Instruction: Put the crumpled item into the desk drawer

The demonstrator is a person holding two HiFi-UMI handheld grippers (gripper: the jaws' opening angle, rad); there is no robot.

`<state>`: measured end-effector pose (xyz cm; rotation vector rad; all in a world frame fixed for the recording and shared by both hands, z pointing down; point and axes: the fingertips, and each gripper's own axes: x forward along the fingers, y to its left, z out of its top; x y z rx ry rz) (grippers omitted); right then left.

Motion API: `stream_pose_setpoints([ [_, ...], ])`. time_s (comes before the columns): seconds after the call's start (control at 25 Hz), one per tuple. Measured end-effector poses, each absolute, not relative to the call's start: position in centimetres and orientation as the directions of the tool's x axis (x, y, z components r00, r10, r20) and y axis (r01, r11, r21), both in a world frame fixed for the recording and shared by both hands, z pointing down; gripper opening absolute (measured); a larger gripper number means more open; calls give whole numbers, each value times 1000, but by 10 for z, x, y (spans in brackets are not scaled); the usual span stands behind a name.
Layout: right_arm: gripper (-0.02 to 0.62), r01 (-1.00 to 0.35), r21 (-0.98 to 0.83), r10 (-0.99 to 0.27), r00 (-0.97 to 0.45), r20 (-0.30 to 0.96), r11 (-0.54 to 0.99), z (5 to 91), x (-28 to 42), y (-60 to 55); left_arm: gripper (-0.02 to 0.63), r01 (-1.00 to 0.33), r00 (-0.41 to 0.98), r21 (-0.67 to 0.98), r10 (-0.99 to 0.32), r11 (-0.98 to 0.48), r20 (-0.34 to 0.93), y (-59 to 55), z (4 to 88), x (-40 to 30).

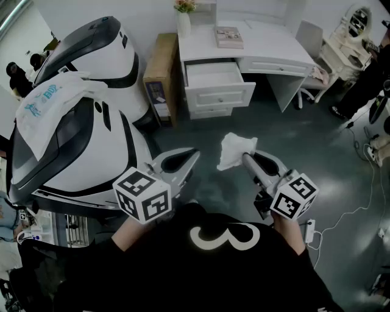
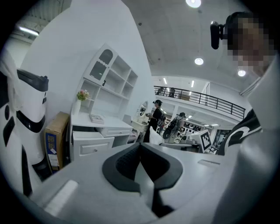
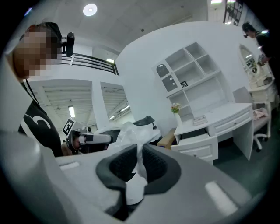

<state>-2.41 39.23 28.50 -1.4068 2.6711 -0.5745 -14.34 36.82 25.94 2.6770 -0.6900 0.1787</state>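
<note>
A crumpled white item point(image 1: 234, 150) hangs in the air in front of the person, and my right gripper point(image 1: 246, 157) is shut on its lower end. In the right gripper view the same crumpled white item point(image 3: 136, 144) is pinched between the dark pads point(image 3: 155, 164). My left gripper point(image 1: 194, 155) is held beside it at the left, its jaws shut with nothing between them. The white desk point(image 1: 268, 33) stands ahead by the wall, and its left drawer point(image 1: 216, 79) is pulled open and looks empty.
A large white and black machine point(image 1: 79, 122) with a white cloth on it fills the left. A cardboard box point(image 1: 159, 73) leans beside the desk. A book point(image 1: 229, 37) and a flower vase point(image 1: 184, 18) are on the desk top. A white chair point(image 1: 311, 46) and cables point(image 1: 359, 183) are at the right.
</note>
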Motion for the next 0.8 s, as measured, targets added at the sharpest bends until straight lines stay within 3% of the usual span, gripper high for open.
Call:
stream_pose_setpoints([
  [0.8, 41, -823, -369, -857, -502, 118, 432, 291, 17, 359, 11, -444, 894, 323, -391, -836, 218, 328, 270, -107],
])
